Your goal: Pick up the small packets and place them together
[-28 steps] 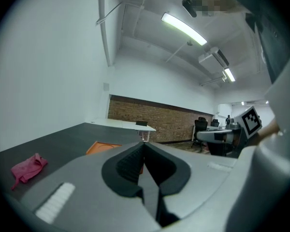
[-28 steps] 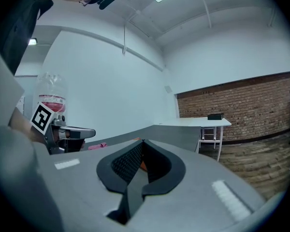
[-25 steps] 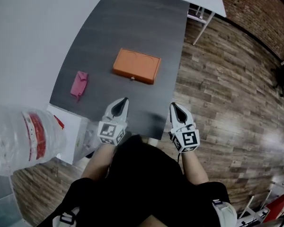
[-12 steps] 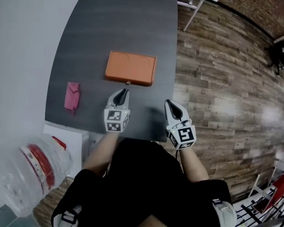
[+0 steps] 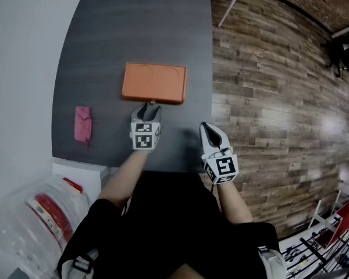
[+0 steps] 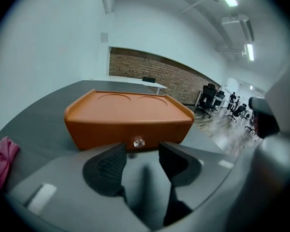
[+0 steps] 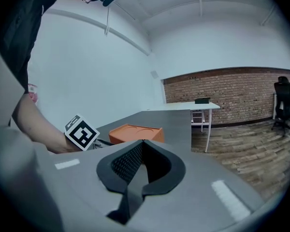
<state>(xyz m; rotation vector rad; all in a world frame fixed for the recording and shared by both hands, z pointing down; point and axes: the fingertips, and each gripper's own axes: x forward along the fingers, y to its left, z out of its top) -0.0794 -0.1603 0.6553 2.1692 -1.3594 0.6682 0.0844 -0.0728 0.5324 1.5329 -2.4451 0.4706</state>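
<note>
Nothing gathered yet: the pink packet (image 5: 82, 124) lies untouched on the surface (image 5: 134, 28), well left of the orange box (image 5: 154, 82), whose knob (image 6: 138, 142) the left gripper (image 6: 141, 154) faces, jaws just opening and empty; right gripper (image 7: 141, 146) jaws closed, empty.

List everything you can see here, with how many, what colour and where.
Table: one, dark grey, stretching away from the person.
Box: one, orange, on the middle of the table, with a small shiny knob on its near side.
Packet: one, pink, on the table near its left edge, apart from the box.
Water bottle: one, clear with a red label, lower left beside the table's near corner.
Floor: brown wooden planks, right of the table.
Desk: one, white, beyond the table's far end.
Left gripper: one, white with black jaws, just short of the knob; jaws apart, have just been opening, nothing between them.
Right gripper: one, same colours, over the table's near right part; jaws together, empty.
</note>
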